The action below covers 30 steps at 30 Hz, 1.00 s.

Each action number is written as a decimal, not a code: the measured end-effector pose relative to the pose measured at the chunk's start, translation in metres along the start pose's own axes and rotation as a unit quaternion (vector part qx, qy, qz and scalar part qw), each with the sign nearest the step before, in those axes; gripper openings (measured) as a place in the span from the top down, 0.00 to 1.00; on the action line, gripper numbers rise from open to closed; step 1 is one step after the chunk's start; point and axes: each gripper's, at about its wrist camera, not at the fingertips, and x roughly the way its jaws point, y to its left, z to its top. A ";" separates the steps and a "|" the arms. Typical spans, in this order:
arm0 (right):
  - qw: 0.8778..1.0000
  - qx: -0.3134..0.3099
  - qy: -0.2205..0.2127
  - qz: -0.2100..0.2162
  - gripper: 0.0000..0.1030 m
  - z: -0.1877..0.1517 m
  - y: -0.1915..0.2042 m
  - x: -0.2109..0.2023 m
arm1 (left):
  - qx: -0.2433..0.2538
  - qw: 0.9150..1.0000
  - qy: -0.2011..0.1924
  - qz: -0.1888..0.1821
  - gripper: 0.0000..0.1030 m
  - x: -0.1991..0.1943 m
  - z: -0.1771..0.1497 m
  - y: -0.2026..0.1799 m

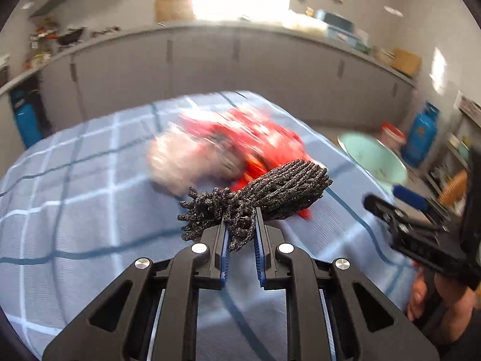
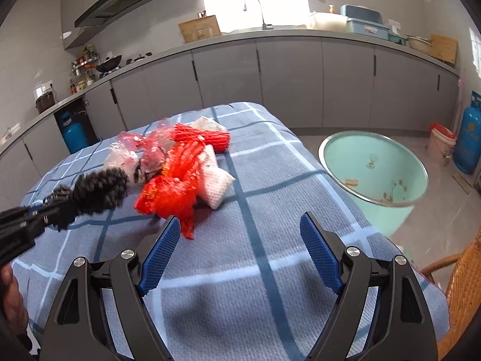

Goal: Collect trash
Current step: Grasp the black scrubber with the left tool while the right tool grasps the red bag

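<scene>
I'm holding the black foam net (image 1: pixel 264 192) in my left gripper (image 1: pixel 242 234), jaws pinched tight on its frayed, bunched end w/ the fatter mesh body sticking out fwd past the tips. It's hanging clear above the blue checked cloth (image 2: pixel 270 270), just beside the rest of the trash pile. My right gripper (image 2: pixel 240 249) is standing wide apart, nothing btwn the pads, hovering low over bare cloth near the pile.

Judging the step: I'm carrying this piece off to the teal basin (image 2: pixel 375 165), which sits on the floor beside the table on the right, a few scraps already in it. To do it well I'm keeping the squeeze firm, since the grip is only on the thin tail & the net is soft and springy; prob best to carry it right over the basin before letting go.

The net looks dark, speckled, ribbed, light & squashy. Remaining on the cloth: red mesh net (image 2: pixel 174 186), white foam net (image 2: pixel 216 186), clear crinkled plastic (image 2: pixel 126 153).
</scene>
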 end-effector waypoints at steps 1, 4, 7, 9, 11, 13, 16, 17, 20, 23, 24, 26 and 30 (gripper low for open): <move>1.000 -0.008 -0.001 0.004 0.21 0.004 0.005 0.002 | -0.005 1.000 -0.009 0.019 0.86 0.000 0.004 0.006; 0.999 -0.032 0.004 0.020 0.22 0.016 0.024 0.016 | -0.012 0.998 -0.022 0.061 0.86 0.003 0.011 0.017; 0.998 -0.050 0.016 0.030 0.22 0.023 0.040 0.033 | -0.013 0.995 -0.033 0.097 0.86 0.009 0.018 0.023; 0.997 -0.060 0.024 0.032 0.23 0.026 0.049 0.043 | -0.017 0.995 -0.032 0.098 0.86 0.015 0.021 0.026; 0.997 -0.066 0.033 0.030 0.26 0.028 0.056 0.053 | -0.018 0.993 -0.035 0.107 0.85 0.023 0.024 0.027; 0.996 -0.070 0.045 0.030 0.35 0.028 0.059 0.062 | -0.022 0.993 -0.032 0.113 0.85 0.030 0.025 0.032; 0.995 -0.070 0.063 0.032 0.56 0.023 0.060 0.073 | -0.033 0.992 -0.030 0.118 0.85 0.040 0.027 0.038; 0.994 -0.071 0.069 0.037 0.64 0.021 0.060 0.075 | -0.036 0.992 -0.031 0.118 0.86 0.041 0.028 0.039; 0.994 -0.076 0.071 0.044 0.88 0.018 0.060 0.072 | -0.036 0.992 -0.039 0.114 0.86 0.038 0.030 0.039; 0.994 -0.078 0.054 0.051 0.91 0.020 0.062 0.059 | -0.035 0.992 -0.046 0.113 0.86 0.034 0.033 0.035; 0.994 -0.081 0.048 0.051 0.91 0.021 0.064 0.055 | -0.035 0.992 -0.048 0.112 0.86 0.033 0.034 0.034; 0.994 -0.085 0.032 0.052 0.91 0.024 0.065 0.044 | -0.034 0.992 -0.053 0.112 0.86 0.030 0.036 0.030; 0.995 -0.080 0.014 0.049 0.92 0.031 0.060 0.032 | -0.030 0.992 -0.064 0.108 0.86 0.024 0.043 0.024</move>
